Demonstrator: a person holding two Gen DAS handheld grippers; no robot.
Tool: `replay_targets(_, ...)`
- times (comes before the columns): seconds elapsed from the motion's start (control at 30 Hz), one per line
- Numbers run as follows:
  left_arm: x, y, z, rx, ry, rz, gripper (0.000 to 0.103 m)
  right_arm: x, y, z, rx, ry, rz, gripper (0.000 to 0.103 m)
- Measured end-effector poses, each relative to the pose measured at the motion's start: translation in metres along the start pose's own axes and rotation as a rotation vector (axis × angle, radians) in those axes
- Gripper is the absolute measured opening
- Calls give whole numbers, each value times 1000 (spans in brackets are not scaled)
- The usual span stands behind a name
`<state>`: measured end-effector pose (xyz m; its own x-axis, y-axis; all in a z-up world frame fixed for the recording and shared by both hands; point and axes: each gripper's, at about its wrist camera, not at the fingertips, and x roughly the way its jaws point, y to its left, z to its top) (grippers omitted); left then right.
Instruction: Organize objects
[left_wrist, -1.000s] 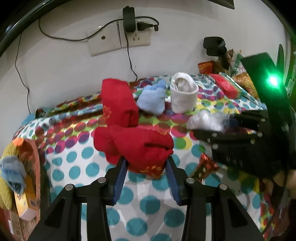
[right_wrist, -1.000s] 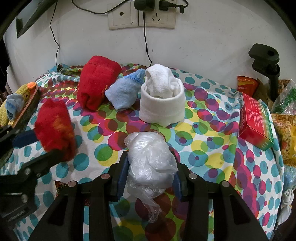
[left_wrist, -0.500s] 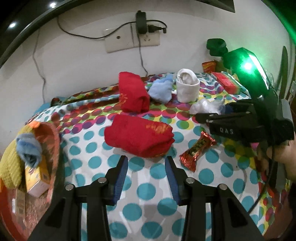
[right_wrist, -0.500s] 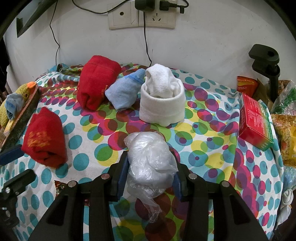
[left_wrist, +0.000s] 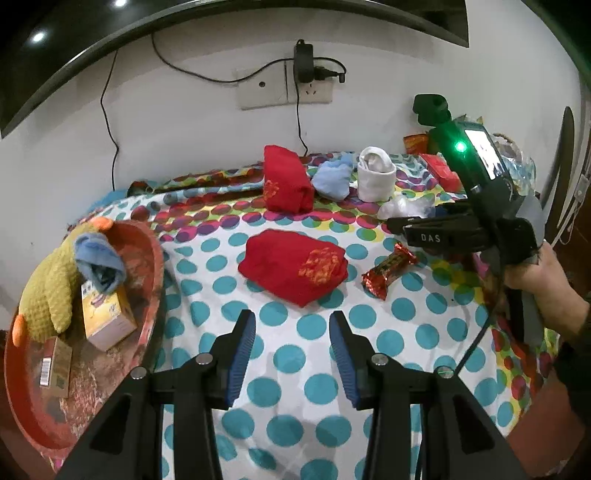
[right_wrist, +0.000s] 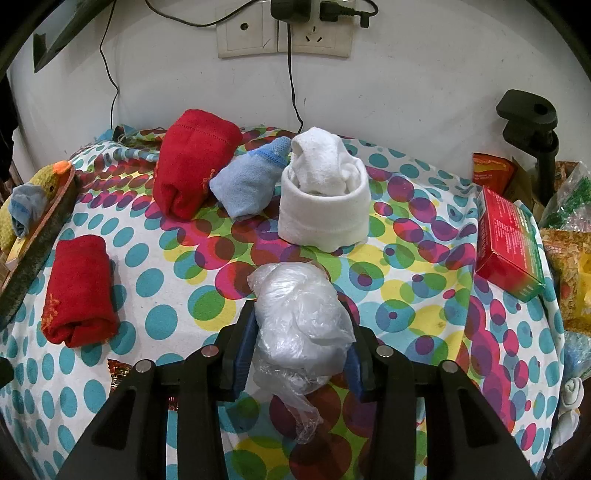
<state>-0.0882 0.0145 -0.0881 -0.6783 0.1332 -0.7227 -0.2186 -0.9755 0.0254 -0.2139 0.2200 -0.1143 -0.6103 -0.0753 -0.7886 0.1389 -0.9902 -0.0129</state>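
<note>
My left gripper (left_wrist: 291, 332) hangs open over the dotted tablecloth with nothing between its blue pads. Just beyond its tips lies a folded red cloth (left_wrist: 293, 269) (right_wrist: 79, 291), flat on the table and apart from the fingers. My right gripper (right_wrist: 301, 332) is shut on a crumpled clear plastic bag (right_wrist: 303, 317) (left_wrist: 404, 206), held low over the table's middle. Further back stand a second red cloth roll (right_wrist: 192, 162), a light blue sock (right_wrist: 251, 181) and a white rolled towel (right_wrist: 325, 199).
A red tray (left_wrist: 151, 258) at the left edge holds a yellow plush duck, a blue sock and small boxes. A wrapped candy bar (left_wrist: 389, 269) lies right of the red cloth. A red box (right_wrist: 508, 243) and snack packets crowd the right edge. The wall stands close behind.
The left gripper has let go of the red cloth and drawn back and up from it; the cloth now lies on the table. The right gripper keeps still with the bag.
</note>
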Motion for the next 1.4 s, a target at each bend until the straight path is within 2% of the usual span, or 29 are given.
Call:
replay_targets(0.1,0,2,-1,0,2,-12,42,0,0,0,0,0,0,40)
replay_targets(0.23,5,7,15,-36,-10,-100,43,0,1,0,0,0,0,40)
replay_targets(0.3,12,5,28,-46,-10,-116,45,0,0,0,0,0,0,40)
replay_targets(0.33,17,3,33,-50,-2,-113,46,0,1,0,0,0,0,40)
replay_targets(0.4,26,-2,42,-65,19,-101,56,0,1,0,0,0,-1,40)
replay_targets(0.5,43,-1,51,-140,48,-57,60,0,1,0,0,0,-1,40)
replay_targets(0.67,68,6,57,-274,136,-48,62,0,1,0,1,0,0,41)
replay_targets(0.77,85,10,57,-350,197,-16,62,0,0,0,2,0,3,41)
replay_targets(0.87,95,14,58,-414,215,-5,65,0,0,0,3,1,4,41)
replay_targets(1.07,106,12,60,-417,213,31,66,-1,0,0,0,2,11,44)
replay_targets(1.13,106,8,60,-374,203,42,62,-1,0,0,-1,2,13,44)
replay_targets(1.17,104,4,61,-339,195,57,48,-1,0,0,-1,2,13,44)
replay_targets(1.3,103,0,61,-269,185,36,38,-1,1,0,-3,2,11,45)
replay_targets(1.4,98,1,59,-247,182,22,36,-1,1,0,-3,2,11,45)
